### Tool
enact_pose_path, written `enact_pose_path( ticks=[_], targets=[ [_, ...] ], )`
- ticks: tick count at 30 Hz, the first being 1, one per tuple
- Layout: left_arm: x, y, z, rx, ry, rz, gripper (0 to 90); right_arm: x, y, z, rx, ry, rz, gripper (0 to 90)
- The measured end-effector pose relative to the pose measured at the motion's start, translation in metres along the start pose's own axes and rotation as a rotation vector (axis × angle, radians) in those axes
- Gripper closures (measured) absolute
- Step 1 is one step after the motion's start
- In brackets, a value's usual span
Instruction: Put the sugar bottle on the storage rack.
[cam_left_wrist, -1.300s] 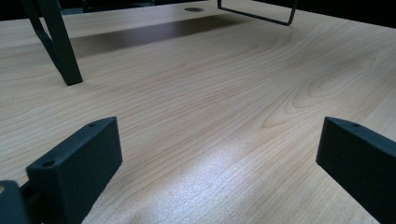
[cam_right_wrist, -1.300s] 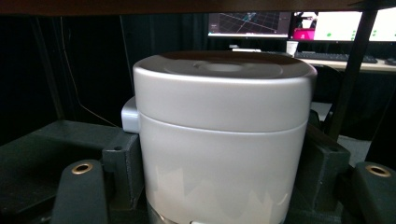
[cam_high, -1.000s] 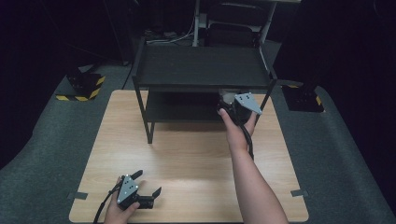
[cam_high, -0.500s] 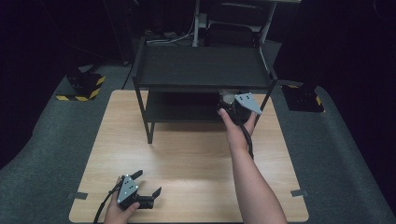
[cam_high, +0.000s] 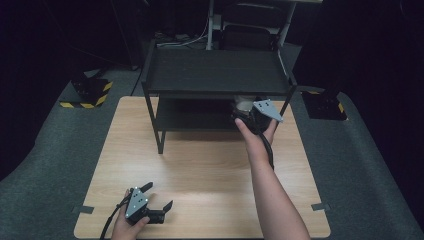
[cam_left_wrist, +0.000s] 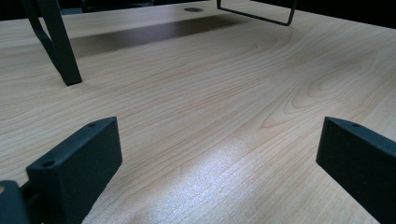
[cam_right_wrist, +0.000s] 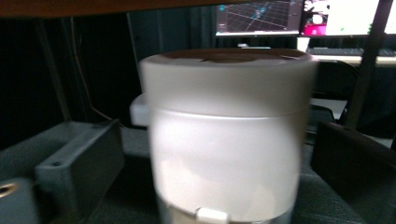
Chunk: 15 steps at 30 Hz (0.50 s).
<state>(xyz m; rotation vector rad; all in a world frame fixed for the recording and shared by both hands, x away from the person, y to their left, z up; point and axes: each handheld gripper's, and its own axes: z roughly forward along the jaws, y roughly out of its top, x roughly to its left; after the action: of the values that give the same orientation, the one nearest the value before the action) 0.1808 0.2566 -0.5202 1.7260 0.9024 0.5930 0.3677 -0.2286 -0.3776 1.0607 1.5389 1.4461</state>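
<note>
White jar stands on the lower shelf of the black rack, between the right gripper fingers, just opened, standing clear. Left gripper fingers apart over the bench. Looks rigid, smooth (likely slippery); grip mid-body, below the lid.

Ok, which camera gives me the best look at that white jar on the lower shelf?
The right gripper view: the white jar stands close up between the open jaws of the right gripper, which have just been opening, lid and body plain. In the high view only a pale sliver peeks from under the rack's top shelf.
</note>
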Motion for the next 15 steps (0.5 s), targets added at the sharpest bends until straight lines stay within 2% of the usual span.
enact_pose_path(
  ticks=[3, 15],
  targets=[
    [0.000, 0.000, 0.000, 0.000, 0.002, 0.001, 0.5, 0.001, 0.001, -0.005, -0.008, 0.027, -0.043, 0.0],
    [-0.001, 0.000, 0.000, 0.002, 0.003, 0.002, 0.5, -0.001, -0.002, -0.031, -0.024, 0.051, -0.036, 0.0]
  ],
)
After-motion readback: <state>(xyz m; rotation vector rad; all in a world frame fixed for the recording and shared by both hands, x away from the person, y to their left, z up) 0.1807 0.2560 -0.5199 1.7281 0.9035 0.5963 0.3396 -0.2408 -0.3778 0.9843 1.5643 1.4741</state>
